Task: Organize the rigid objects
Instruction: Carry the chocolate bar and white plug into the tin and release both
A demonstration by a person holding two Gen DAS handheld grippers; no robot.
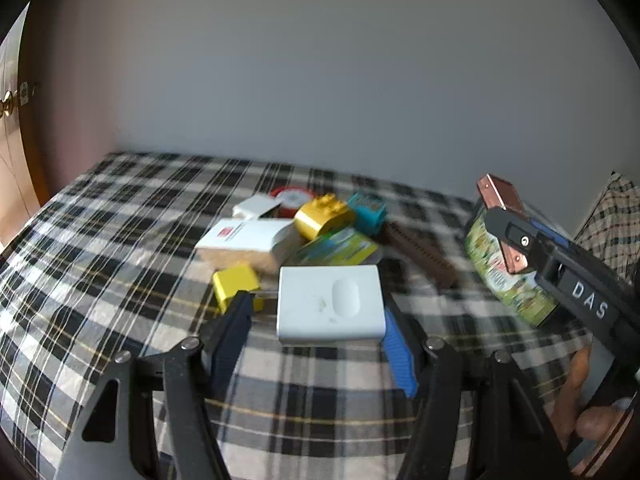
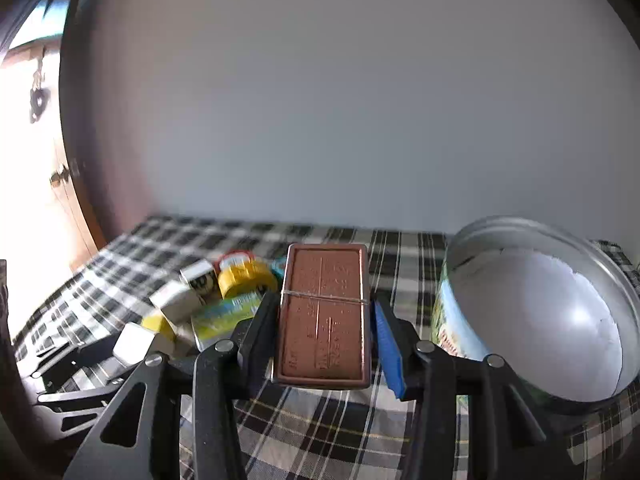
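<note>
Copper-brown tin [image 2: 324, 312], lower centre of the right wrist view, is clamped in the right gripper [image 2: 325, 328]; left gripper [image 1: 316, 344] is narrowed on the white box [image 1: 330, 304], contact unclear. Advise level carriage toward the round tin [image 2: 536, 320], releasing only once seated

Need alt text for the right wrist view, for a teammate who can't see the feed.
The right gripper clamps a flat copper-brown rectangular tin with a thin band across its middle, held above a black-and-white plaid cloth. A large round metal can lies tilted at right; small coloured boxes and blocks cluster at left.
</note>
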